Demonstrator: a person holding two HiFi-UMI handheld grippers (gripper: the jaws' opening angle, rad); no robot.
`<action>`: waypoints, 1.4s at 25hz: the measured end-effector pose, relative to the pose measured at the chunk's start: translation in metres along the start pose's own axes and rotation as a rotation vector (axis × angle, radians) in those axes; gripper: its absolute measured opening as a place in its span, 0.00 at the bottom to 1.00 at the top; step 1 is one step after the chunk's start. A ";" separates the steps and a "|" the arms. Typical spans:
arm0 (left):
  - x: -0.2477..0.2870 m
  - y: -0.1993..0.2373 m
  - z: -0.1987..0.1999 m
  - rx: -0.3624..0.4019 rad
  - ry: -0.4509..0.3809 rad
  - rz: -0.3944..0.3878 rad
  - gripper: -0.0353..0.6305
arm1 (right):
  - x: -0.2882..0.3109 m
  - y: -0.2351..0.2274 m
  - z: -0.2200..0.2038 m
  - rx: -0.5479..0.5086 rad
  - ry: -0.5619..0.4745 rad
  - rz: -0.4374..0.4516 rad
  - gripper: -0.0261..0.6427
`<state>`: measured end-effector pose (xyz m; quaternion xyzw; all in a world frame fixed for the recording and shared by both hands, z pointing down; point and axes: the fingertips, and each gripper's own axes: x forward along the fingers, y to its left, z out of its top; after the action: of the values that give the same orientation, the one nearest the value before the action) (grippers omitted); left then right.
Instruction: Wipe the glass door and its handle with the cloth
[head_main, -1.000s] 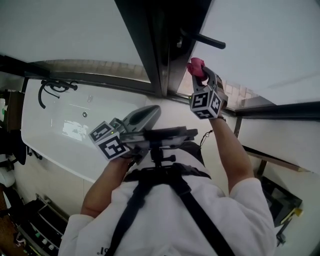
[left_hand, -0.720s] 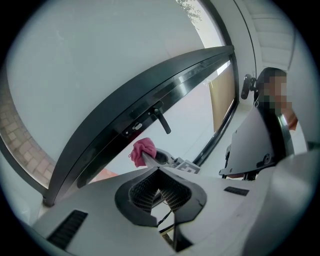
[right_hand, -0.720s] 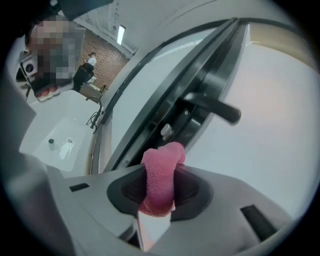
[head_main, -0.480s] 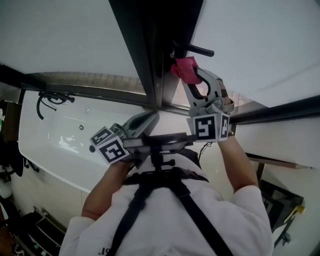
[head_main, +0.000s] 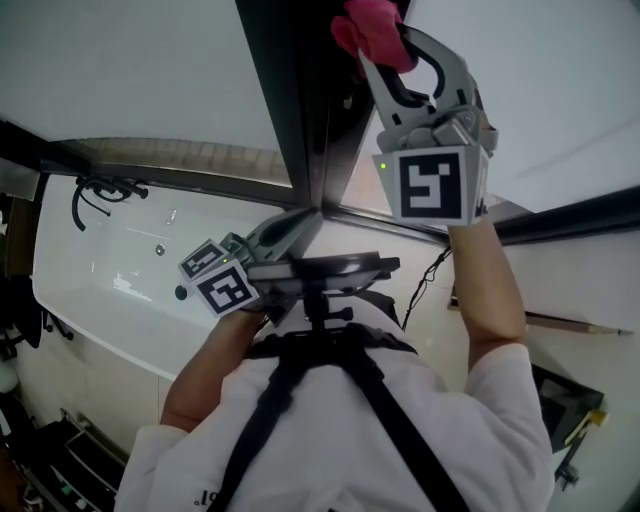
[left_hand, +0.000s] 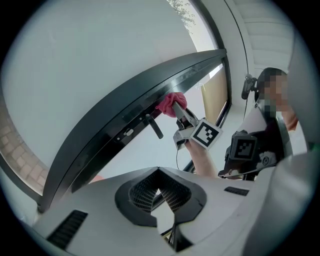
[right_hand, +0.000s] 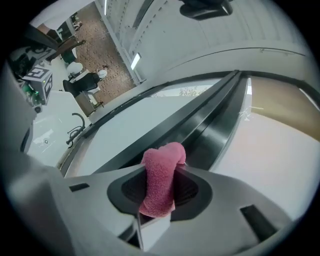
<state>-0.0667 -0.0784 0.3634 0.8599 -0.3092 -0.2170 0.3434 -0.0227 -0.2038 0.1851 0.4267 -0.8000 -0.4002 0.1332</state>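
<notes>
High up at 12 o'clock in the head view, the cloth (head_main: 368, 22) is a small, fuzzy pink wad. It looks soft like a towel and is bunched into a fat roll. The right gripper (head_main: 380, 45) has its two jaws squeezed tight on it. In the right gripper view the pink roll (right_hand: 162, 175) stands up between the dark pads, and its round top pokes out past the jaw tips toward 12 o'clock.

The cloth's top sits against the dark frame (head_main: 305, 110) of the glass door (head_main: 140, 70). The glass on both sides looks pale and milky. In the left gripper view the pink wad (left_hand: 171, 103) presses on the frame just beside the door handle (left_hand: 154, 126), at about 1 o'clock from it. The handle is a short black bar that sticks out from the frame. I cannot tell if the cloth touches the handle.

The left gripper (head_main: 308, 218) is low, near the middle of the head view, well apart from the cloth. Its jaws (left_hand: 159, 190) are pressed together at the tips and hold nothing. It points up toward the bottom of the frame.

At 9 o'clock in the head view is a shiny white tub (head_main: 90, 300) with a black tap (head_main: 95, 190) at its edge.
</notes>
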 end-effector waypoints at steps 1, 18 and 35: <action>0.000 0.000 0.000 0.001 -0.003 0.001 0.04 | 0.007 -0.002 0.000 -0.003 0.008 0.011 0.19; -0.001 -0.002 -0.002 0.002 -0.003 -0.005 0.04 | 0.046 -0.011 -0.033 0.050 0.151 0.024 0.19; 0.003 0.002 -0.007 -0.015 0.017 -0.021 0.04 | -0.007 -0.045 -0.062 0.020 0.287 0.025 0.19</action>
<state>-0.0608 -0.0784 0.3689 0.8623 -0.2955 -0.2158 0.3501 0.0421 -0.2454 0.1918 0.4707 -0.7821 -0.3253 0.2469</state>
